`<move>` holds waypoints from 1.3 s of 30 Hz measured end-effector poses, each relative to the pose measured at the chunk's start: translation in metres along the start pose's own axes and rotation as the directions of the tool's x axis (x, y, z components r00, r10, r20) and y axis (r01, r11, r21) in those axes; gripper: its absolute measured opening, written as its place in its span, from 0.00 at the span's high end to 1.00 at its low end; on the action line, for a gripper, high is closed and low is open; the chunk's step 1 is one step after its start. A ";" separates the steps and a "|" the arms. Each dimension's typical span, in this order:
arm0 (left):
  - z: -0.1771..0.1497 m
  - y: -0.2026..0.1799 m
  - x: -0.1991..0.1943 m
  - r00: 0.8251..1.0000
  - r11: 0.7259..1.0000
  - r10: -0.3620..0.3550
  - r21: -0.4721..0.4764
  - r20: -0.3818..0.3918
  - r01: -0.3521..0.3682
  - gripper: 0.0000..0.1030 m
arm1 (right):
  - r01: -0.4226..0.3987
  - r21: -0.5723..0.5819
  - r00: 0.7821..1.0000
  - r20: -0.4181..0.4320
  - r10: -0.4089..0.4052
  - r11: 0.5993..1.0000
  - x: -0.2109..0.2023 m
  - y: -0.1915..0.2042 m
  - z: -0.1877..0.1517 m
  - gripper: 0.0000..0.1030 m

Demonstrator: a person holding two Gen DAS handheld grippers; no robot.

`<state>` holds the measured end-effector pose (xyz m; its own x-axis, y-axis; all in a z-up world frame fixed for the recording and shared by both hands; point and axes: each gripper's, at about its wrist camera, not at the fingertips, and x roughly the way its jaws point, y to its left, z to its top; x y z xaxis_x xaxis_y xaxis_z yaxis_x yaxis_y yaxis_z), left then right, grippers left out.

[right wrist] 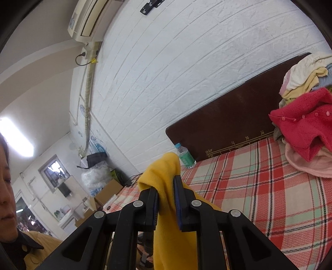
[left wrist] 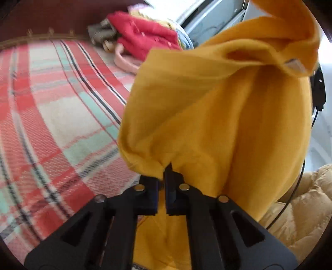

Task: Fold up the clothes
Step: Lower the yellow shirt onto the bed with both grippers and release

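The yellow garment billows across the left wrist view, hiding the right side of the plaid bed, and its lower end is cut off. The left gripper pinches its edge, fingers nearly closed; the right gripper, fingers slightly apart, clamps a bunched fold, holding it above the bed.

water bottle by headboard | air conditioner on wall

One yellow garment, one red cardigan, one water bottle, two tongs.
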<state>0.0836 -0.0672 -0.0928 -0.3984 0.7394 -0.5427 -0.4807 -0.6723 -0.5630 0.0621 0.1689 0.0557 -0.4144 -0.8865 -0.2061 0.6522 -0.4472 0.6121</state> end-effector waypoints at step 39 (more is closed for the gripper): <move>-0.031 0.145 -0.220 0.763 0.696 0.646 -0.406 -0.007 -0.593 0.95 | 0.165 -0.216 0.746 -0.611 -0.266 0.962 0.155 -0.078 -0.131 0.92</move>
<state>0.1261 -0.3282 -0.0746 -0.6090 0.1295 -0.7826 0.2186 -0.9210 -0.3226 0.0297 0.0505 -0.1241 -0.0941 -0.6150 -0.7829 0.6964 -0.6027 0.3897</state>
